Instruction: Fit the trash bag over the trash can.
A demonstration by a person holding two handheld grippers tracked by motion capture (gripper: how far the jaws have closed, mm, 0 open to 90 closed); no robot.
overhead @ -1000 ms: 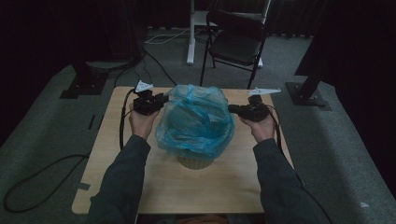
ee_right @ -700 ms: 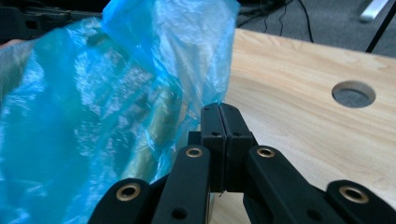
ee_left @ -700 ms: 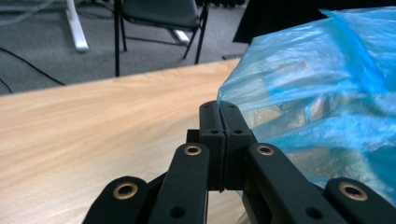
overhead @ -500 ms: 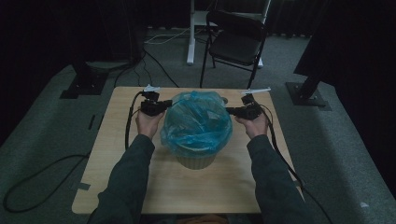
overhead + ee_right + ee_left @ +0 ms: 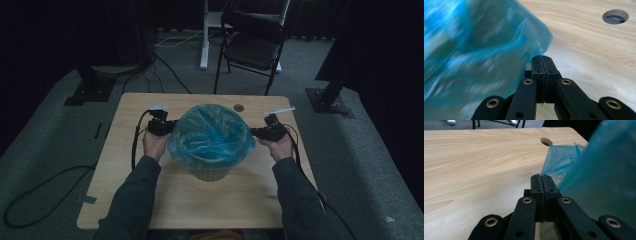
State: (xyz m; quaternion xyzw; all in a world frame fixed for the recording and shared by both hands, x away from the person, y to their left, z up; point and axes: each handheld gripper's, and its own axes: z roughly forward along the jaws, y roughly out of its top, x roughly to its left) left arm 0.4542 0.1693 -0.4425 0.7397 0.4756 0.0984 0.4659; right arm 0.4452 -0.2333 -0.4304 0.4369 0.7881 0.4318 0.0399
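Observation:
A translucent blue plastic bag is stretched over a small pale bin in the middle of the wooden table. My left gripper pinches the bag's left edge, and my right gripper pinches its right edge. In the left gripper view the jaws are pressed together on a fold of the blue bag. The right gripper view has the same: jaws shut on the bag's film, which is blurred.
A round cable hole lies in the table behind the bag. A black folding chair and a white post stand beyond the table's far edge. Cables trail from both grippers, and dark stand bases sit on the floor on either side.
Both grippers have come down and toward the person with the bag's edges. The bag has dropped lower over the bin and spread wider.

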